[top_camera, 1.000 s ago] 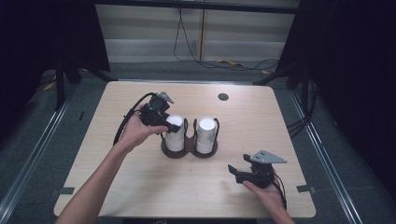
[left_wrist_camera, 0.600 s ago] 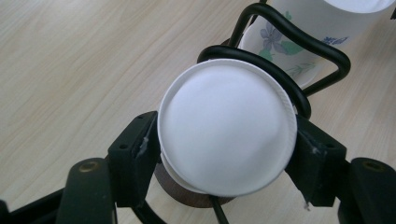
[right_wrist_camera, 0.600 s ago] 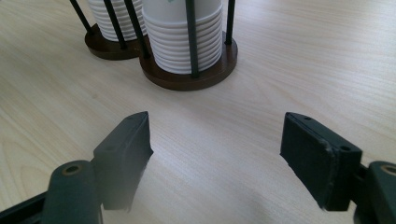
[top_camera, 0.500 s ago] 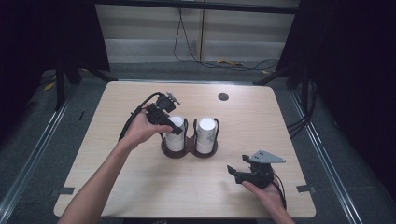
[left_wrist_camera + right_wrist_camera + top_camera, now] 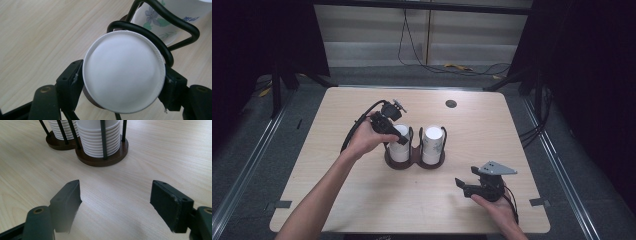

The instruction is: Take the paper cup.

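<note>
The left tool (image 5: 398,136) hangs over the nearer-left stack of white paper cups (image 5: 123,75), its two black jaws standing at either side of the top cup's rim; they have just been opening, and in the left gripper view the left jaw sits against the rim while whether either pad presses on the cup cannot be told. That stack (image 5: 399,145) stands in one of the two wire-caged wells of a dark brown cup holder (image 5: 414,161), whose black wire loop (image 5: 147,35) curves round the far side of the cup directly beyond the jaws. Just beyond that loop, in the second well, stands the other stack, its outer cup printed with blue flowers and green leaves (image 5: 160,17); in the high view this second stack (image 5: 432,144) lies just to the right of the left tool. So there are two stacks, one holder with two round bases, and two tools. The right tool (image 5: 462,184) rests low on the tabletop (image 5: 512,130), well apart from the holder and nearer the person's edge, with its jaws spread wide and nothing between them; ahead of those jaws the two ribbed stacks (image 5: 98,137) rise inside their black rods. Farther out from both tools, a single small dark round disc (image 5: 451,104) sits in the tabletop near its far edge.
</note>
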Demonstrator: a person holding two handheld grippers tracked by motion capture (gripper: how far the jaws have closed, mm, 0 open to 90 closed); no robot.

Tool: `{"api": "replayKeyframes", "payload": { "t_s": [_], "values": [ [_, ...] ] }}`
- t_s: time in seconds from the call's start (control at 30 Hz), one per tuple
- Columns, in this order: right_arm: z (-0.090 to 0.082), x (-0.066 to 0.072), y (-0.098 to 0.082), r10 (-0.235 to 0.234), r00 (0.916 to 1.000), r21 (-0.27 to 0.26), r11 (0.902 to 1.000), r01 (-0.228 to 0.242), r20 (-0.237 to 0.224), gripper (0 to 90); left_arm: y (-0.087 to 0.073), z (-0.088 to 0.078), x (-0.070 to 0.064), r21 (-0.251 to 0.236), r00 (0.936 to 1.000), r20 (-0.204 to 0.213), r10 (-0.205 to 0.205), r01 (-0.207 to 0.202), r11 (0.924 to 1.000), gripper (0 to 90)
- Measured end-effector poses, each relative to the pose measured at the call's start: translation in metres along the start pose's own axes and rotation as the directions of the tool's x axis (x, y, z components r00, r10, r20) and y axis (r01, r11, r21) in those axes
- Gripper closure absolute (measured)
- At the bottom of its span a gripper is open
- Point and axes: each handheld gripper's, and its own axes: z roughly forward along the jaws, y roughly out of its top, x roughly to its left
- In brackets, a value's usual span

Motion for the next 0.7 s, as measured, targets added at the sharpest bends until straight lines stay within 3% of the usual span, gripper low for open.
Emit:
{"api": "replayKeyframes", "payload": {
  "t_s": [0.13, 0.53, 0.7],
  "values": [
    [-0.0008, 0.0009, -0.0001, 0.000, 1.0000, 0.001, 1.0000, 0.000, 0.000, 24.5, 0.0005, 0.0021, -0.0003, 0.019, 1.0000, -0.002, 0.004, -0.004, 0.9998, 30.7],
    [0.0007, 0.0011, 0.0001, -0.005, 1.0000, 0.007, 1.0000, 0.005, 0.001, 24.6, -0.0009, -0.0059, -0.0017, -0.006, 0.9993, -0.019, 0.032, -0.032, 0.9995, 32.9],
    [0.0007, 0.0012, 0.0001, -0.004, 1.0000, 0.008, 1.0000, 0.004, 0.001, 24.7, -0.0006, -0.0067, -0.0032, -0.017, 0.9997, -0.021, 0.015, -0.016, 0.9997, 33.0]
  ]
}}
